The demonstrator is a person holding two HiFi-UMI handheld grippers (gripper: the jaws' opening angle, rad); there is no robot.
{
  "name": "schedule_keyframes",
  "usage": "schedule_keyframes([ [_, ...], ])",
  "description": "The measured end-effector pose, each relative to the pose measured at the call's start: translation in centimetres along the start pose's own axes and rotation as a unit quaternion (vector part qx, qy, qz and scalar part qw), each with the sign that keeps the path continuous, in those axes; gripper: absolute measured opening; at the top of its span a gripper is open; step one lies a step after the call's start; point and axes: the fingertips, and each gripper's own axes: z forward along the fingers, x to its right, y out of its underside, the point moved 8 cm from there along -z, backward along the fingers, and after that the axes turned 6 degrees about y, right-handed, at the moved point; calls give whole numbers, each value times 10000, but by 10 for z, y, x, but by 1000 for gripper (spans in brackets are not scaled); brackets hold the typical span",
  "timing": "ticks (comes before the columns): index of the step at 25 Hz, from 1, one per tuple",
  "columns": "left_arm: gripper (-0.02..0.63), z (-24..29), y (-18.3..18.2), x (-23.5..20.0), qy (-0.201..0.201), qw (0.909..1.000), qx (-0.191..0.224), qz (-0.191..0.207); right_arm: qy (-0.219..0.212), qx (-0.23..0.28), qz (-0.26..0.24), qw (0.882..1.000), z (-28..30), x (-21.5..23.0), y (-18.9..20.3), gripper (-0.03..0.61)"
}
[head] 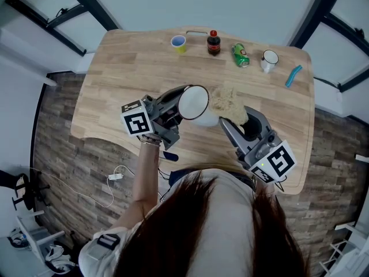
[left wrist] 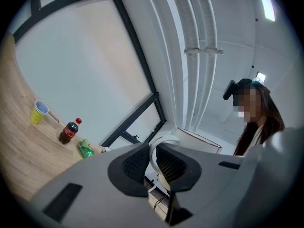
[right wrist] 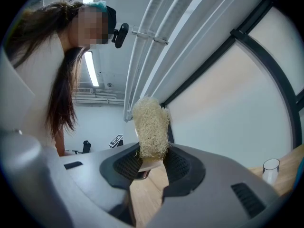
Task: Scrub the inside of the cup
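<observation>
A: Status; where's the cup [head: 193, 101]?
B: Over the tabletop's [head: 115, 85] near edge; left gripper [head: 174, 107] pinches its handle [left wrist: 164, 137], mouth turned upward for access.
A: Right gripper [head: 235, 126]?
B: Clamped on the scrubber's [head: 225, 100] base; fibrous end free, just beside the rim; presumably ready to enter.
</observation>
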Motion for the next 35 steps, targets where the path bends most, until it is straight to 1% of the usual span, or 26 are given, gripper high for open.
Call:
schedule_keyframes([
  [13,53,-6,4,1,284,9994,-153,-84,-147,-75,-1,9999,1,-2,3,144],
  [23,53,-10,6,5,503,9982,-329,-32,-224,-153,18,9996,2,-3,4,143],
  [28,52,-5,11,14,842,9946,-596,72,-202,-224,-22,9995,2,-3,5,143],
  [32,52,-3,13,16,906,9937,-659,95,-286,-237,-18,9993,1,-3,4,143],
  [35,52,-3,14,17,1041,9917,-748,106,-389,-278,18,9989,1,-4,6,143],
])
